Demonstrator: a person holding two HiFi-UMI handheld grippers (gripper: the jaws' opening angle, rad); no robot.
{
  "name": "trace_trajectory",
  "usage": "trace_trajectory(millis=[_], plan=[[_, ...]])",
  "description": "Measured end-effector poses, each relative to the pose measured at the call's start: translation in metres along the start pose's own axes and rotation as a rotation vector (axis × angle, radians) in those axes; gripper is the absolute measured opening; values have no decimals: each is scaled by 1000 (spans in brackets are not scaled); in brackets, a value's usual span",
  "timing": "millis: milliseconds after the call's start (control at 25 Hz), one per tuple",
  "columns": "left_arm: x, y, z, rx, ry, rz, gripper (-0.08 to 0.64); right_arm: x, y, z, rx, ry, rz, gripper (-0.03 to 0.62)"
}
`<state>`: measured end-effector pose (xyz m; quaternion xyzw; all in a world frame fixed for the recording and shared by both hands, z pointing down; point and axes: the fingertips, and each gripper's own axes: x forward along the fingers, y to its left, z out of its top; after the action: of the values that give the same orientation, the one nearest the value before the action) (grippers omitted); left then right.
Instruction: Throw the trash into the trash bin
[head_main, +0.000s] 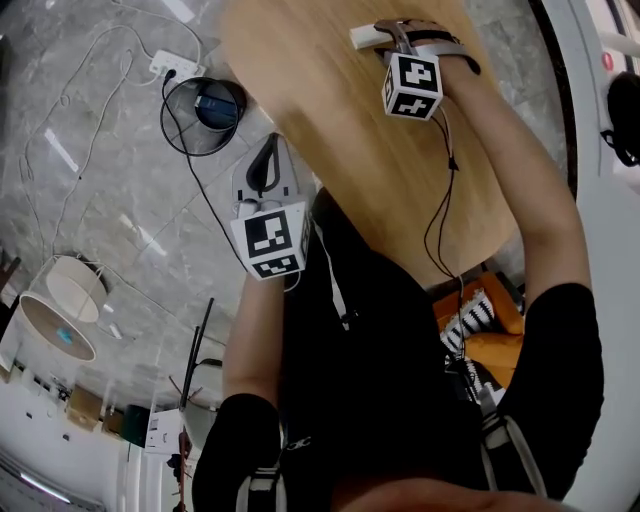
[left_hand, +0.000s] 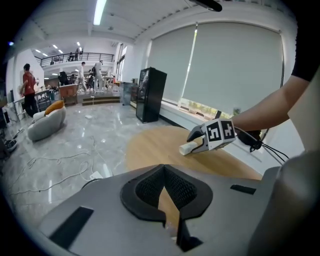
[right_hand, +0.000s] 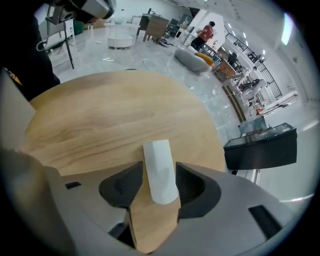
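Hidden: In the head view both hands are hidden behind the grippers, and the near end of the trash (right_hand: 160, 170) is tucked under the right gripper (head_main: 385, 35). The bin's depth cannot be judged.
Hard to make out: A blue thing (head_main: 213, 103) lies inside the bin; what it is cannot be told.
Bin: A black round bin (head_main: 170, 125) stands on the floor (head_main: 100, 200) just off the table's edge, holding only that blue thing.
Trash: A single white strip lies flat on the table (head_main: 340, 150), near the far edge from the person.
Right gripper: Reaches down to the table with jaws apart. The trash lies between them and the pads sit just beside its two long sides, not clearly pressing.
Left gripper: The left gripper (left_hand: 164, 175) hangs over the floor just off the table's edge, near the bin. Its jaws are closed tip to tip with nothing between them.
Count: Two grippers, one table, one bin, one piece of trash and one power strip (head_main: 172, 66), which lies beyond the bin among loose white cables (head_main: 75, 90).
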<state>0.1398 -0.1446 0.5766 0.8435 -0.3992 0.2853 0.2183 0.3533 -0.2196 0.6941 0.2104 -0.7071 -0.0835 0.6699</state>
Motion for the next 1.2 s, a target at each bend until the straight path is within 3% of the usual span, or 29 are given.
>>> trace_trajectory(millis=[360,560,760,920,1000,1200], plan=[[-17,37,-25,-56,20,58,14,24,-2,8,-77,90,128,187],[-18,41,-22,-62,10,51,14,5,-10,18,21,19,86,142],[-14,37,-10,-59,-11,42,14,-46,-26,35,337,-168,-60,128],[-11,33,3,-66,-56,45,12,-93,-30,45,819,-384,-173,127],[-11,29,11,-69,-82,51,12,-116,-22,54,1009,-477,-220,127],[-6,12,21,-57,-94,23,12,-157,14,77,1289,-596,-306,127]])
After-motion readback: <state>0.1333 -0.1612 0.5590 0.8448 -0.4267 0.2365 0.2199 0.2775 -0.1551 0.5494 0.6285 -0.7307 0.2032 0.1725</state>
